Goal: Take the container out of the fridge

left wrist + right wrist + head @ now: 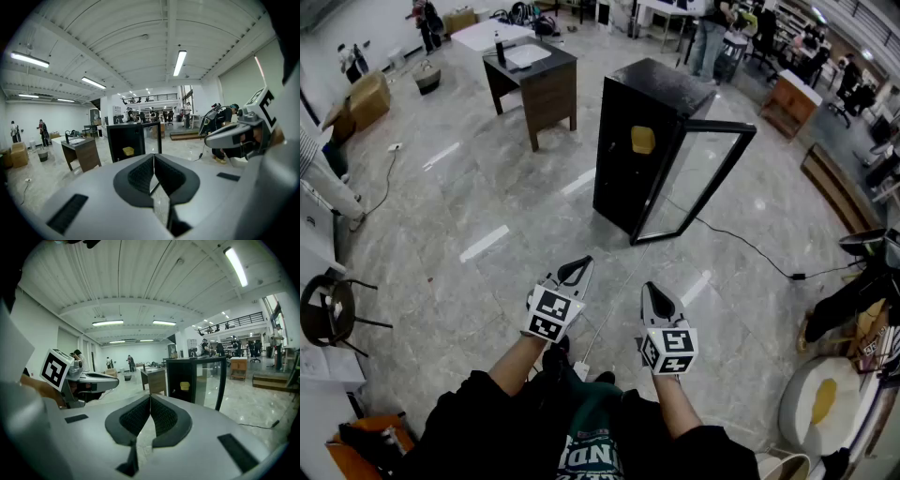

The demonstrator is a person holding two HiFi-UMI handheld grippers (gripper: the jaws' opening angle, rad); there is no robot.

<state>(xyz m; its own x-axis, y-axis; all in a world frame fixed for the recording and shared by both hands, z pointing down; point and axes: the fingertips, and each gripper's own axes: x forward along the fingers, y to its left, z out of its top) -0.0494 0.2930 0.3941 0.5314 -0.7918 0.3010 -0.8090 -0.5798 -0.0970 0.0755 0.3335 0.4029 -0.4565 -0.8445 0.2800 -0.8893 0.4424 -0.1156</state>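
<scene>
Both tongs are shut with nothing between the jaws. The left gripper and right gripper are held low, side by side in front of the person. The yellow container sits on a shelf inside the black fridge, well apart from both. In the head view it lies at about twelve o'clock from the right gripper and one o'clock from the left. The glass door stands open at the cavity's three o'clock side. The right gripper looks marginally nearer and better lined up. The container is too small to tell its long axis.
</scene>
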